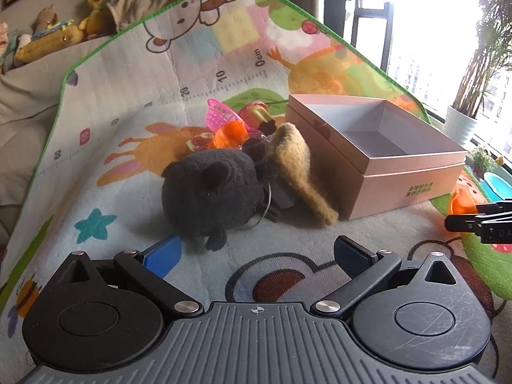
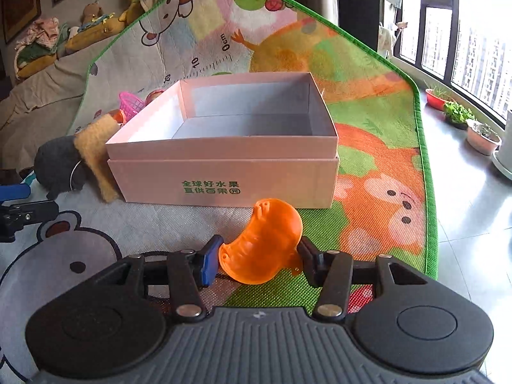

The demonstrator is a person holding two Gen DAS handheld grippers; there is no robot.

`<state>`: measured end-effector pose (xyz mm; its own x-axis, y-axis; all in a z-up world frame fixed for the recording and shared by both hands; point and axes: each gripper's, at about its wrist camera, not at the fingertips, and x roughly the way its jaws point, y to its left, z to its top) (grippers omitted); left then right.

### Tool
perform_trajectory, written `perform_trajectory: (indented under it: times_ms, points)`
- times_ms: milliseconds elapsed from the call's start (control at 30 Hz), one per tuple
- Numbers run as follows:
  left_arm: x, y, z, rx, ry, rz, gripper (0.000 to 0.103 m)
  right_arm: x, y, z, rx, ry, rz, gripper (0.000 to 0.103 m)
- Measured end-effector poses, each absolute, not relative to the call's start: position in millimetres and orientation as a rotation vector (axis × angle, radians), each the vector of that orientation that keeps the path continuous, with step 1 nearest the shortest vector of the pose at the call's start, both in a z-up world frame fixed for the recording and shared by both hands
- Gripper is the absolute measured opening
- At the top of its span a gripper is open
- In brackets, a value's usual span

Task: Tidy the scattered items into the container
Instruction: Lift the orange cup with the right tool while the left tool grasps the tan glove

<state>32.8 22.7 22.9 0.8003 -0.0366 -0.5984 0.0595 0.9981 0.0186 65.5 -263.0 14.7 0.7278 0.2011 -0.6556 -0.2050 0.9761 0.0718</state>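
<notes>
right claw (image 2: 259, 257) sits low centre of its frame, angled down at the play mat (image 2: 377, 121), pinching an orange plastic shell (image 2: 265, 243) between its pads. pink box (image 2: 224, 172) lies open just beyond, mid-frame. left claw (image 1: 256, 256) spread wide, nothing between the pads, aimed down at a dark plush toy (image 1: 211, 192) at frame centre. tan felt piece (image 1: 297, 166) leans against the box's left side. pink basket (image 1: 220, 115) and small toys piled behind the plush.
</notes>
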Motion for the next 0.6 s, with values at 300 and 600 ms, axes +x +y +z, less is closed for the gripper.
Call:
perform_trajectory:
  times_ms: [300,600]
  points:
    - [47,29,27,0.068,0.646,-0.001,0.103,69,-281,33,0.038,0.596,0.251,0.095]
    - [47,35,26,0.088,0.632,-0.014,0.103,104,-265,39,0.105,0.584,0.286,0.103]
